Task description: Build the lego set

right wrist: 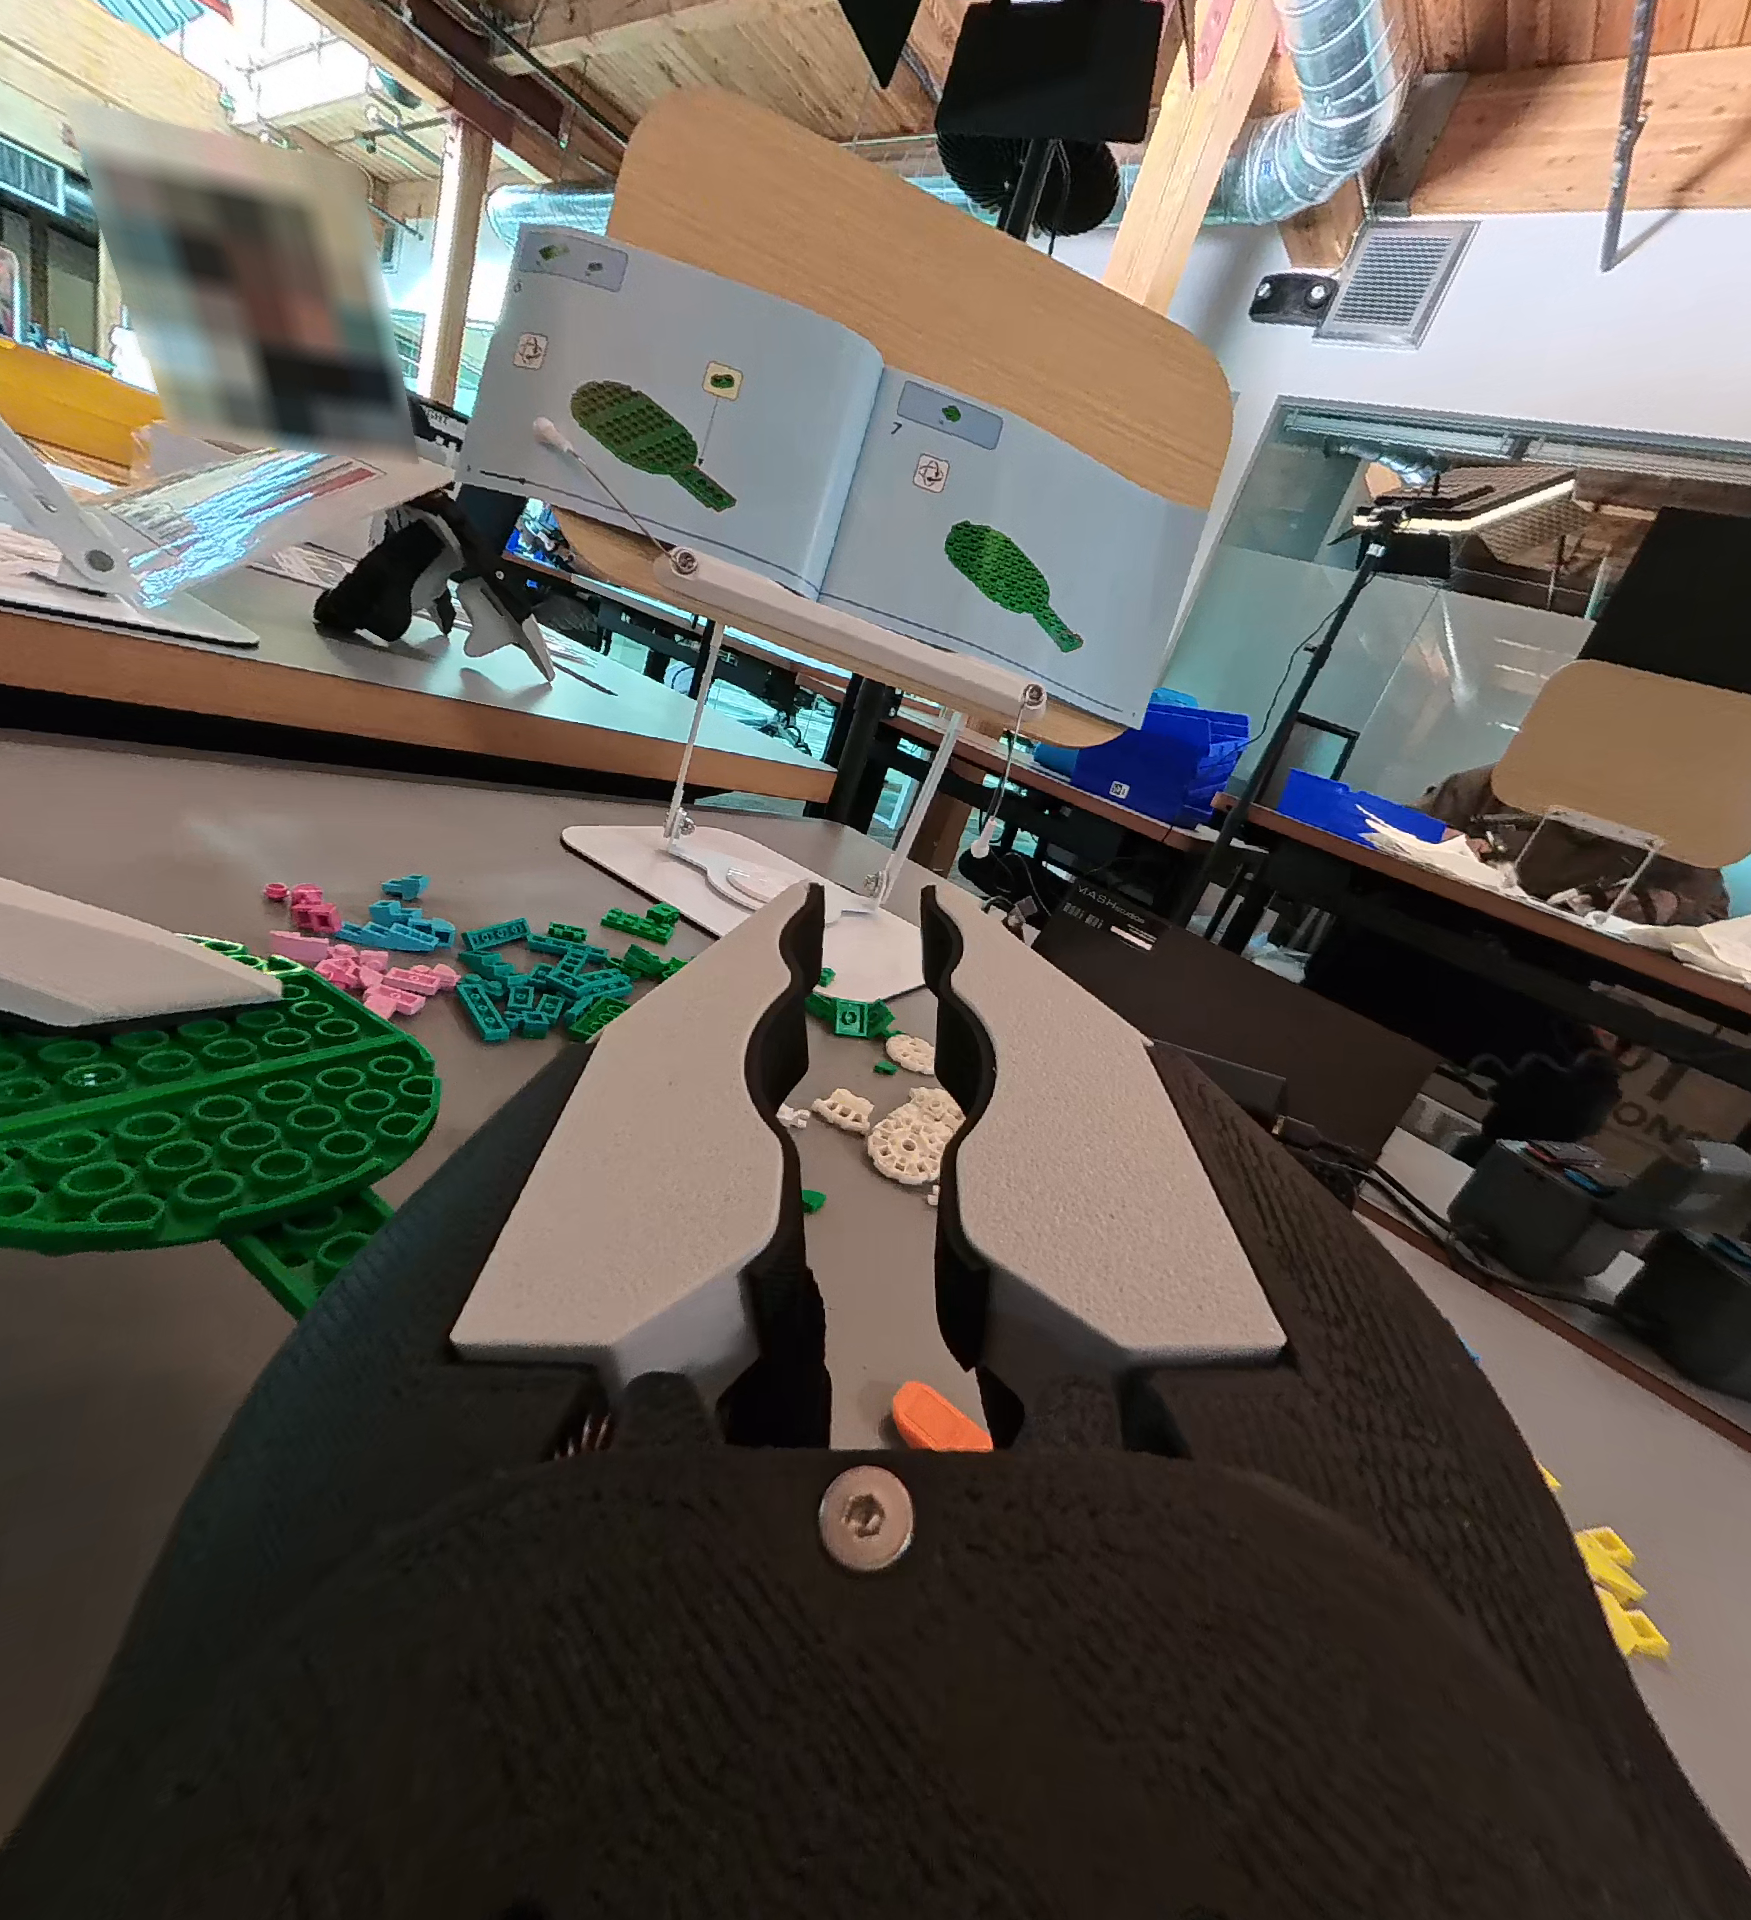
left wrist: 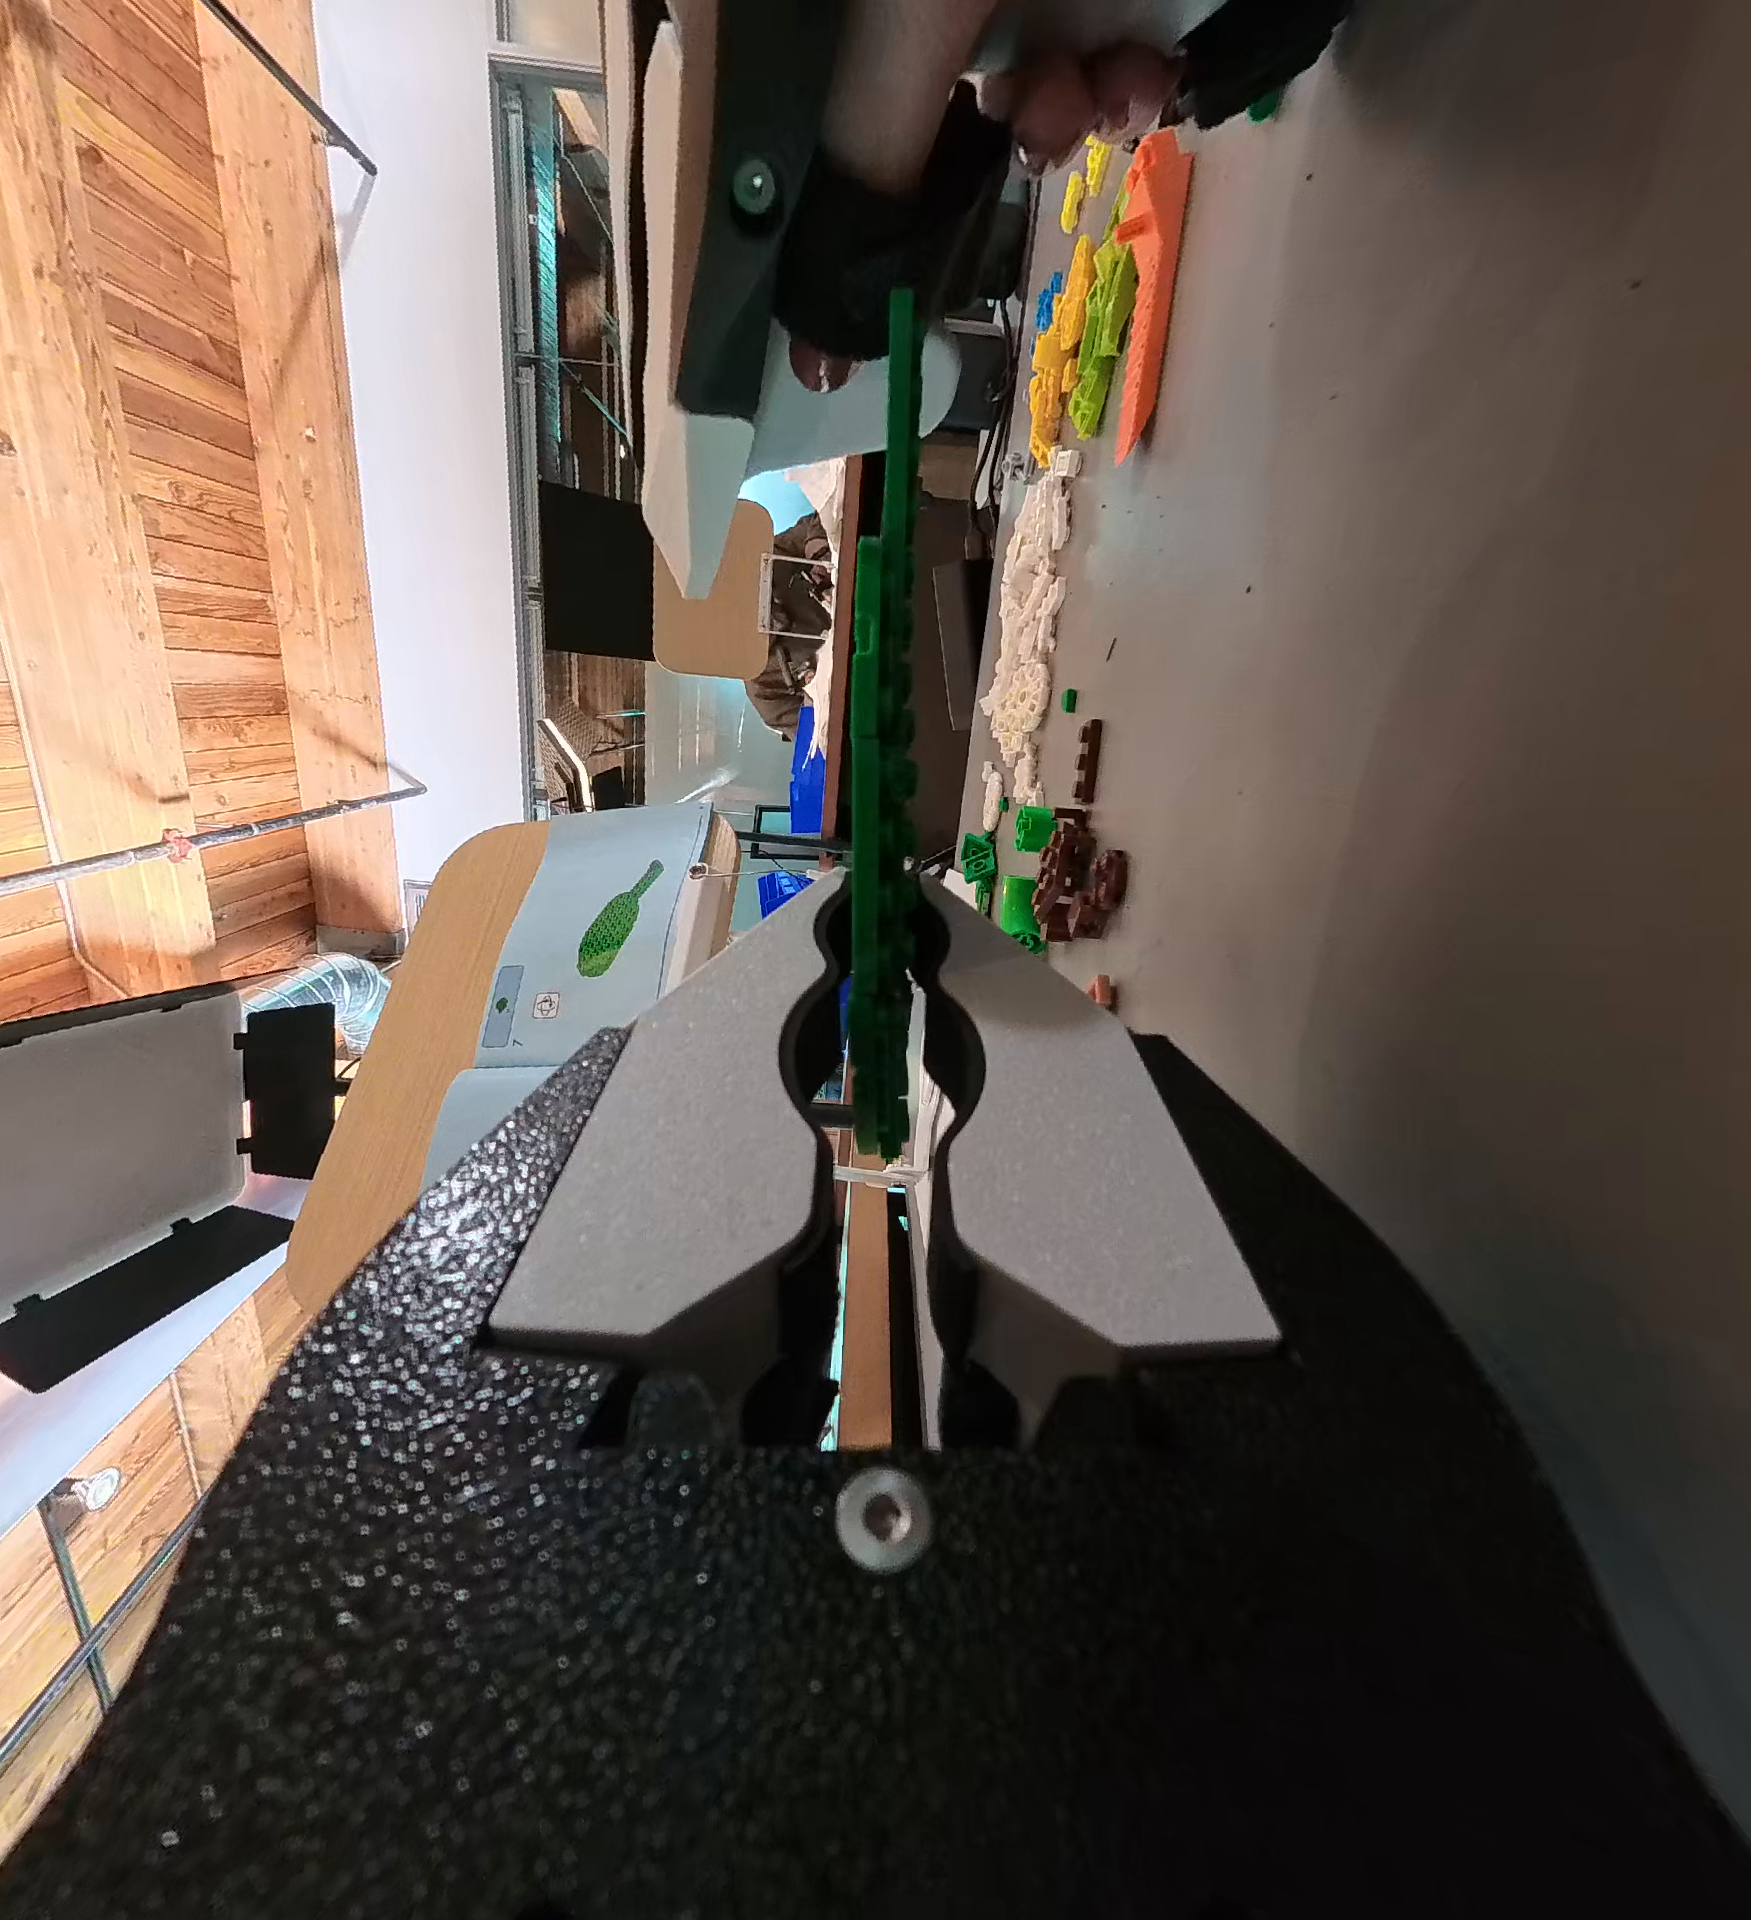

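Here the left gripper (left wrist: 879,883) is clamped on a green plate (left wrist: 886,790), seen edge-on at the centre of its view, both pads pressed to it. Up that edge, a gloved hand (left wrist: 912,208) on the other gripper sits at top centre. To the right, brown bricks (left wrist: 1079,873), white pieces (left wrist: 1032,603) and yellow, lime and orange parts (left wrist: 1110,291) lie on the grey surface (left wrist: 1473,727).

The right gripper (right wrist: 871,904) stands open, nothing between its pads. Beyond it are white pieces (right wrist: 912,1138), teal bricks (right wrist: 538,987) and pink bricks (right wrist: 372,966). The green plate (right wrist: 175,1122) fills the left edge. An instruction booklet (right wrist: 850,468) sits on a stand (right wrist: 746,873) at upper centre.
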`<state>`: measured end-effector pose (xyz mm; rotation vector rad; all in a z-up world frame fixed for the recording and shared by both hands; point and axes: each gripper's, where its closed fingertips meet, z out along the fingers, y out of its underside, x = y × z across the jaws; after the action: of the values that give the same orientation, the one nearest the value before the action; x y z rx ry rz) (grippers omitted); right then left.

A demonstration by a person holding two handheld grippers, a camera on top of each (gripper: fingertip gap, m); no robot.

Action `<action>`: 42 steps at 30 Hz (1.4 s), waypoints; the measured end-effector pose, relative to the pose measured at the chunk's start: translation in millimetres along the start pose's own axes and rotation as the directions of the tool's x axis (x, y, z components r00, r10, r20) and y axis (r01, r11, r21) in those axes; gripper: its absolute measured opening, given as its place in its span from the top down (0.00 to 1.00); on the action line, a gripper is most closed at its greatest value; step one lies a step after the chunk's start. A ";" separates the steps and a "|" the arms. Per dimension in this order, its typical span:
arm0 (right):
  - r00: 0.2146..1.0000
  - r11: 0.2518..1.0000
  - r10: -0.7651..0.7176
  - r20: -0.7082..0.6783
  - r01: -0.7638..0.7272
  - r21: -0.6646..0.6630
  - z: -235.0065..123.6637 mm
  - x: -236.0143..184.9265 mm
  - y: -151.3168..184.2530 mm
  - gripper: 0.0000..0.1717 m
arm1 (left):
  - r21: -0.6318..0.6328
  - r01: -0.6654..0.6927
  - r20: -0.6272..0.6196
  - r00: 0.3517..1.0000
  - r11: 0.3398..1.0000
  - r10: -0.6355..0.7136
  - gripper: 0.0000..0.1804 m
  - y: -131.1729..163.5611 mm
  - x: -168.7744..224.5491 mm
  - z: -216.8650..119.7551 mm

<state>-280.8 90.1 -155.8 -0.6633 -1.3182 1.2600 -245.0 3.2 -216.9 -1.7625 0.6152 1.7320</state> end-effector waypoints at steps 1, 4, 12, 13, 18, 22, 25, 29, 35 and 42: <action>1.000 1.000 -0.003 0.002 0.003 -0.001 0.1 -0.5 0.1 0.90 | 0.000 0.000 0.000 1.000 1.000 0.000 0.97 -0.2 0.1 0.1; 1.000 1.000 -0.009 0.007 0.009 -0.001 0.2 -1.6 0.0 0.90 | -0.001 -0.002 -0.001 1.000 1.000 0.002 0.97 -0.6 0.1 0.2; 0.994 0.997 -0.039 0.103 0.045 -0.061 18.7 7.0 -12.6 0.90 | 0.012 0.016 -0.011 1.000 1.000 -0.015 0.97 -4.3 -0.2 2.5; 0.979 0.993 -0.007 0.206 0.030 -0.112 28.4 -3.3 -9.2 0.90 | 0.017 0.018 -0.011 1.000 1.000 -0.018 0.97 -5.3 -0.4 2.6; 0.846 0.899 0.175 0.503 0.072 -0.432 89.2 -46.7 40.0 0.87 | 0.031 0.023 -0.007 1.000 0.999 -0.023 0.97 -8.2 -2.4 2.8; 0.770 0.805 0.222 0.599 0.202 -0.558 126.6 -69.0 79.9 0.87 | 0.040 0.038 -0.002 0.999 0.998 -0.038 0.97 -9.2 -4.9 2.5; 0.699 0.716 0.288 0.654 0.297 -0.632 132.5 -83.0 104.6 0.87 | 0.043 0.047 -0.002 0.999 0.998 -0.047 0.97 -9.2 -5.9 2.5; 0.637 0.625 0.342 0.691 0.395 -0.674 130.0 -92.2 125.6 0.88 | 0.046 0.062 -0.002 0.998 0.997 -0.062 0.97 -9.1 -7.3 2.9; 0.626 0.598 0.352 0.696 0.421 -0.682 141.3 -92.0 129.7 0.86 | 0.046 0.082 -0.003 0.997 0.996 -0.082 0.97 -8.3 -8.7 3.4; 0.576 0.606 0.377 0.725 0.439 -0.664 147.5 -91.9 131.6 0.84 | 0.046 0.089 -0.008 0.996 0.995 -0.088 0.97 -8.3 -8.5 3.7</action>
<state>-438.3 -0.9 -275.8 -0.6342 -2.8240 0.8513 -242.4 11.1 -207.7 -1.7373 0.5665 1.6404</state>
